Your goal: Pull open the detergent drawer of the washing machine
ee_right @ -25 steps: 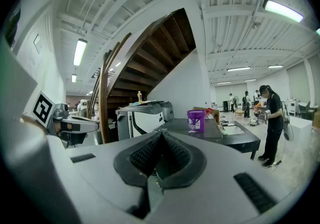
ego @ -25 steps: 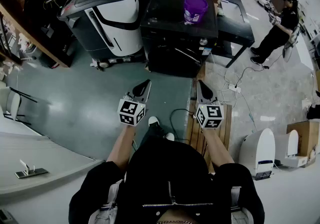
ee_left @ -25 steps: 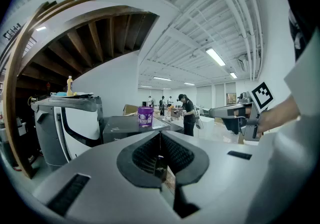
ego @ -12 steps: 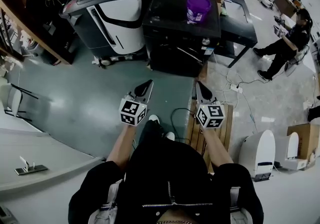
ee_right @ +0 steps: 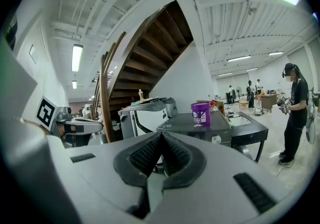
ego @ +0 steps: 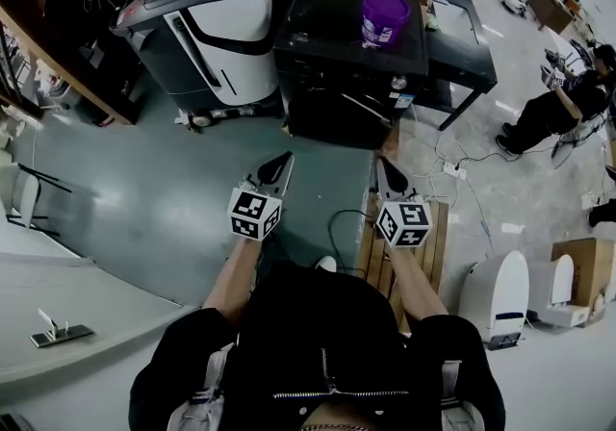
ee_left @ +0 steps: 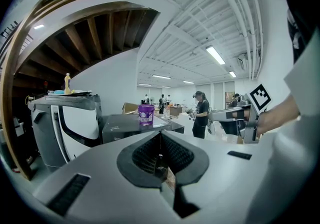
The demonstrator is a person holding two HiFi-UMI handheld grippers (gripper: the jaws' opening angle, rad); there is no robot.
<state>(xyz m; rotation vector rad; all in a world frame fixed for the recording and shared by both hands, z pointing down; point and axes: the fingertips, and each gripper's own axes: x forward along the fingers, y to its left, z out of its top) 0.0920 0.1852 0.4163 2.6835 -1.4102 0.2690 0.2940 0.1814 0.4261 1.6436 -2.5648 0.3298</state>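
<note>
Ahead of the left gripper (ego: 283, 161) and right gripper (ego: 383, 163), both closed and empty, stands the washing machine (ego: 327, 35), well apart.

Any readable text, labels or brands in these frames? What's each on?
No text can be read.
Tub: white label, print too blurred.
Washer: small marks on the front, too small to read.
Cubes on left claw and right claw: square markers, no words.
</note>
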